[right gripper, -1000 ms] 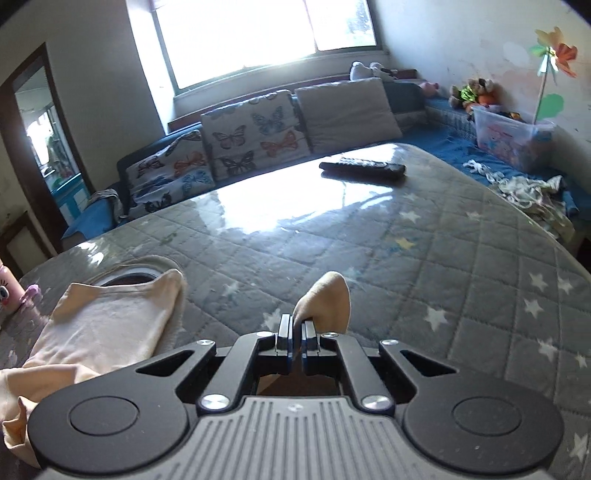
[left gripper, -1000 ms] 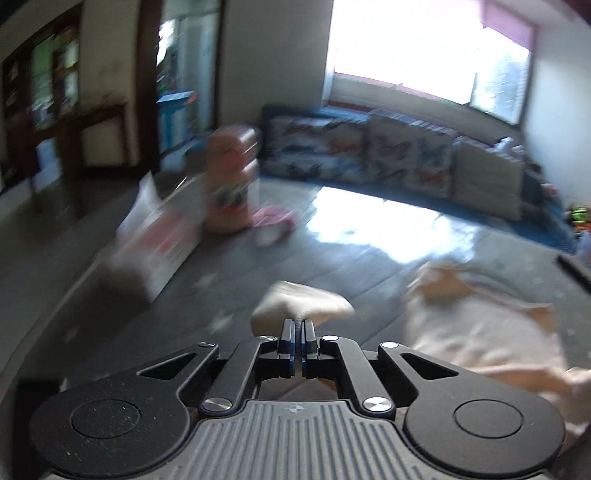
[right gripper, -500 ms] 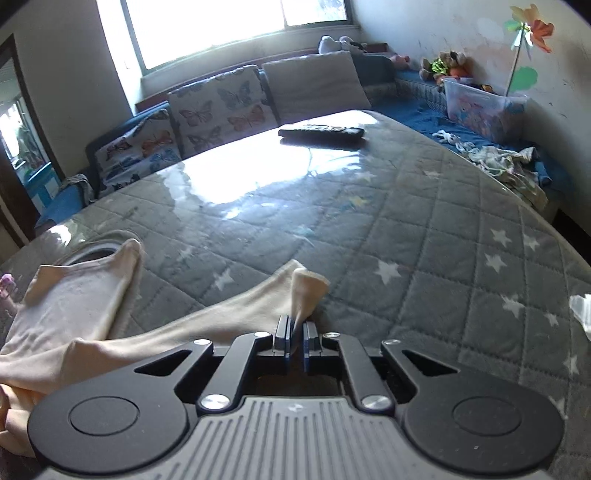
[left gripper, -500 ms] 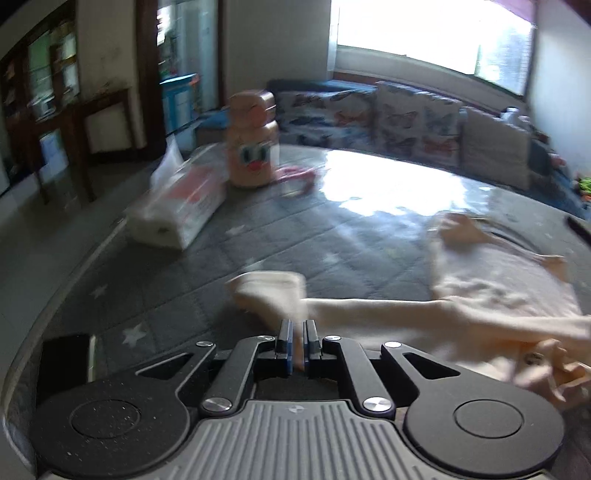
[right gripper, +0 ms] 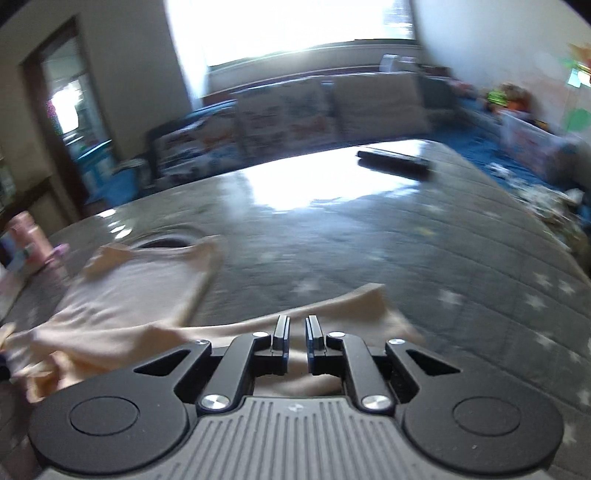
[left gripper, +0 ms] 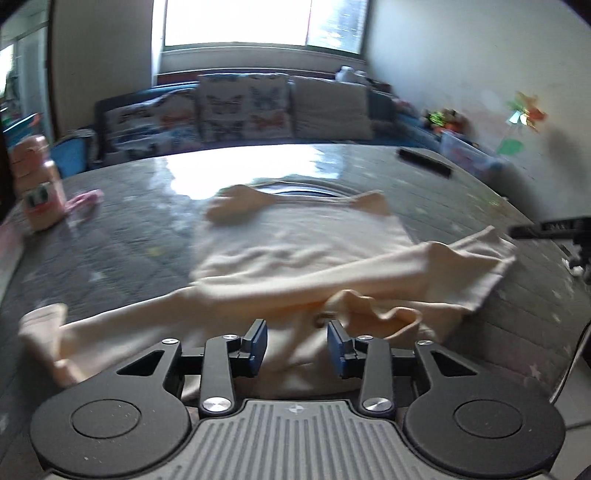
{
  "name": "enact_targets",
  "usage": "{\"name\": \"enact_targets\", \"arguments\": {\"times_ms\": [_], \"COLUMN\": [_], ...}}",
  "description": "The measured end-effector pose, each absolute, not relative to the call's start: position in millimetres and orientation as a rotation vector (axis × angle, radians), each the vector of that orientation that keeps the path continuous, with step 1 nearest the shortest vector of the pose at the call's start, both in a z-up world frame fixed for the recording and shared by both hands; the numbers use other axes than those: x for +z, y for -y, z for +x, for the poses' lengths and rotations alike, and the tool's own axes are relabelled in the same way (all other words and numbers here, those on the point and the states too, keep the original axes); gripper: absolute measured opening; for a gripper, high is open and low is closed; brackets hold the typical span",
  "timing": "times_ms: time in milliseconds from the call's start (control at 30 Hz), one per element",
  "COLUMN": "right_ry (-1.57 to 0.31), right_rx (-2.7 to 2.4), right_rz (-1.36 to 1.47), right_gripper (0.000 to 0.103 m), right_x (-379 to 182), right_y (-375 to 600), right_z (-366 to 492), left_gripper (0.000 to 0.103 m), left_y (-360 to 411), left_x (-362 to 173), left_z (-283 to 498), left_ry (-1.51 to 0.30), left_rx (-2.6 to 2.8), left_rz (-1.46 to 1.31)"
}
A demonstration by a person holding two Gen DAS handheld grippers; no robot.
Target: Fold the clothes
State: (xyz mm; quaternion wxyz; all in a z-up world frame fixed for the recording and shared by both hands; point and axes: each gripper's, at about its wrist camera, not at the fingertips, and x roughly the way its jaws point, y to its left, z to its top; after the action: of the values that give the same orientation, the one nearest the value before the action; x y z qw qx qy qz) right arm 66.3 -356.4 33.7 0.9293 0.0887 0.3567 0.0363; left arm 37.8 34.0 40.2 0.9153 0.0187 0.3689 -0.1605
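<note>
Our left gripper [left gripper: 297, 341], black with blue-padded fingers, hangs with its jaws spread wide and nothing between them, low over the near edge of a pale peach long-sleeved cotton top [left gripper: 295, 243]. Our right gripper [right gripper: 297, 334], the same black build, has its jaws parted by a narrow gap and also holds nothing; peach cloth lies just under and beyond its fingertips.

The top lies spread on a grey quilted bedspread with white stars [left gripper: 122, 236]. Its body stretches away from us toward the neckline at the far end. One sleeve [left gripper: 369, 273] is folded across the lower body and ends out to the right, while the other sleeve's cuff [left gripper: 40, 325] lies out to the left. The near hem is bunched into soft ripples just ahead of the left fingers.

Farther out, a black remote control [right gripper: 393, 160] rests on the far right of the bedspread, well apart from the top. A pink cartoon-faced container [left gripper: 38, 188] stands at the far left edge. Beyond the bed, butterfly-print cushions [left gripper: 243, 107] line a blue sofa under a bright window [left gripper: 258, 22]. Both views are blurred.
</note>
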Motion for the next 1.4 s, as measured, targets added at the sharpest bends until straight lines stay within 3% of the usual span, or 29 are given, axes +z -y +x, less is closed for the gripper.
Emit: {"name": "enact_targets", "arguments": {"times_ms": [100,200,300,367,433,533,733,767,800,833,1100,1400], "right_ry": [-0.735,-0.745,-0.763,-0.774,-0.787,-0.807,-0.846,-0.852,-0.855,-0.853,-0.8,-0.94], "right_rx": [0.21,0.337,0.471,0.549,0.614,0.643,0.695,0.69,0.69,0.692,0.793,0.923], "right_rz": [0.137,0.091,0.036,0.007,-0.015,-0.066,-0.168,-0.179,-0.178,-0.18,-0.228,-0.243], "right_gripper": [0.012,0.02,0.02,0.022,0.024,0.024,0.024,0.02,0.008,0.006,0.004,0.006], "right_x": [41,44,44,43,41,32,13,10,10,10,40,28], "right_y": [327,296,261,240,222,202,161,160,161,162,174,173], "right_z": [68,70,72,73,74,73,71,70,69,67,26,4], "left_gripper": [0.043,0.042,0.04,0.032,0.015,0.006,0.004,0.004,0.004,0.004,0.004,0.006], "left_y": [-20,-12,-8,-8,-8,-9,-10,-11,-12,-13,-24,-31], "left_x": [36,31,26,23,20,19,28,30,33,36,49,45], "left_z": [42,46,49,50,51,50,39,36,33,30,-5,-12], "left_ry": [-0.768,-0.779,-0.795,-0.805,-0.815,-0.811,-0.764,-0.754,-0.745,-0.736,-0.725,-0.792], "left_rx": [-0.366,-0.382,-0.389,-0.391,-0.392,-0.396,-0.418,-0.422,-0.426,-0.432,-0.483,-0.546], "left_rz": [0.066,0.088,0.098,0.099,0.1,0.098,0.094,0.096,0.097,0.097,0.126,0.148]}}
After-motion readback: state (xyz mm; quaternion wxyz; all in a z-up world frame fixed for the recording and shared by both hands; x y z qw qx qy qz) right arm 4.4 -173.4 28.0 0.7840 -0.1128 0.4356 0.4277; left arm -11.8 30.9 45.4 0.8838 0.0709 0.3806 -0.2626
